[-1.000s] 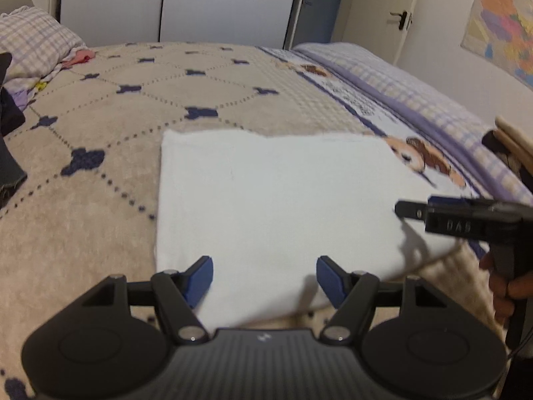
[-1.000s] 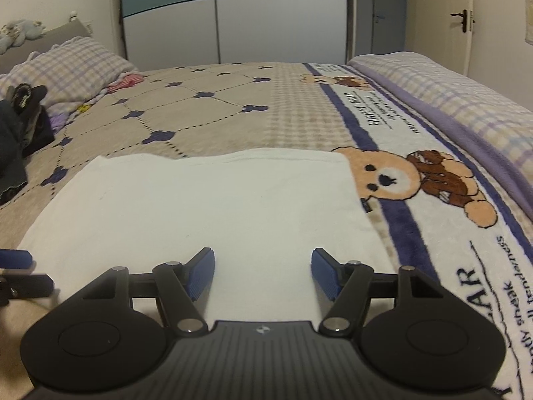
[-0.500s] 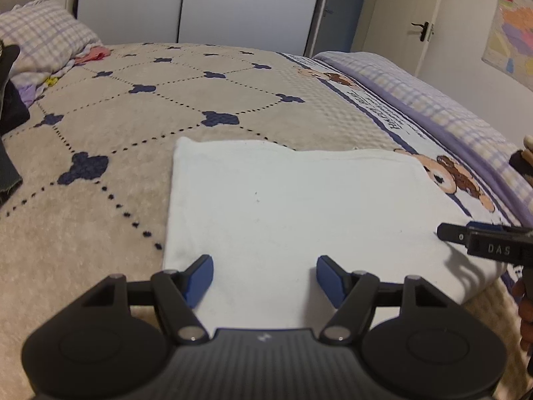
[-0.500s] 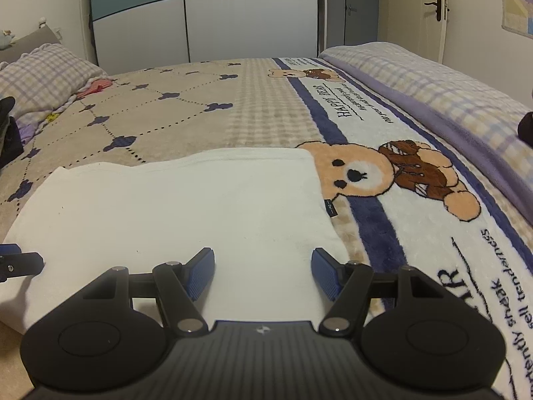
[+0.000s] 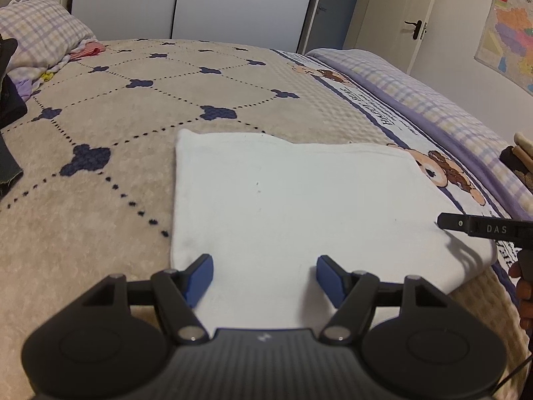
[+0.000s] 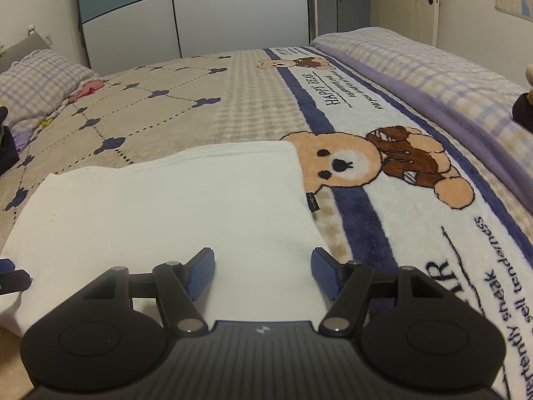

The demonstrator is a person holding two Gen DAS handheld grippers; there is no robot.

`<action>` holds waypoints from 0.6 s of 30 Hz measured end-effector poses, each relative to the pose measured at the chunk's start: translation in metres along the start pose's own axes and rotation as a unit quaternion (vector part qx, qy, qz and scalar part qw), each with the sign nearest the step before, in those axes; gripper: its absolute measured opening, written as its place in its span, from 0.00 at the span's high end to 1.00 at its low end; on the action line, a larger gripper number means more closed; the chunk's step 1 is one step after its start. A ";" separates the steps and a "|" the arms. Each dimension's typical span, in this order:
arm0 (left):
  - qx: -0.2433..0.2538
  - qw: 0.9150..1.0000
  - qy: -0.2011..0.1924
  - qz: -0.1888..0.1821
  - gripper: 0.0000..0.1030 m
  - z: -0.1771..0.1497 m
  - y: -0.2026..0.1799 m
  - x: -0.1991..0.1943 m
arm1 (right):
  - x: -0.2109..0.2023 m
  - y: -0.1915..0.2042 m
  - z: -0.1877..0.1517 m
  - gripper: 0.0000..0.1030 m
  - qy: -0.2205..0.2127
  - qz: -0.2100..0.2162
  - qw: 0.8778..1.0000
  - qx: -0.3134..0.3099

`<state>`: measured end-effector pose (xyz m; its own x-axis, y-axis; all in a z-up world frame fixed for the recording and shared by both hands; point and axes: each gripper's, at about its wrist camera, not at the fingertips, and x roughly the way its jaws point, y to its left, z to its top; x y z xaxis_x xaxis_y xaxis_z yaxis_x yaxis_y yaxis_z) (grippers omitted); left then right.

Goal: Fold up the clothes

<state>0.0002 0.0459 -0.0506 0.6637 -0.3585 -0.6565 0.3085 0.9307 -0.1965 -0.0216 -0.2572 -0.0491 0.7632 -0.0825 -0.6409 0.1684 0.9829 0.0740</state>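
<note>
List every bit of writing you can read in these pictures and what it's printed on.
"DAS": on the right hand-held gripper, seen from the left wrist view.
"HAPPY BEAR": on the blanket's white band, beside the bear.
Cursive lines under "HAPPY BEAR": too small to read.
Large letters and cursive near the right wrist view's lower right edge: cut off, not reliably readable.
Small dark tag on the white garment: too small.
Wall map: unreadable.

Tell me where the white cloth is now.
The white cloth lies flat on the bed cover, just ahead of both claws, its right edge beside the teddy bear print.
</note>
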 end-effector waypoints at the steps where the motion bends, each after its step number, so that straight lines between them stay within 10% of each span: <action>1: -0.001 1.000 0.000 0.000 0.32 0.000 0.000 -0.001 | -0.001 -0.001 0.000 0.35 0.000 0.001 1.000 0.001; 18: -0.059 0.998 -0.018 0.018 0.32 0.014 0.029 -0.029 | -0.016 -0.032 0.013 0.35 -0.034 -0.057 0.997 0.051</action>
<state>-0.0004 0.0825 -0.0265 0.6984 -0.3246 -0.6379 0.2033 0.9445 -0.2581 -0.0308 -0.2899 -0.0313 0.7757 -0.2065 -0.5964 0.3157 0.9452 0.0833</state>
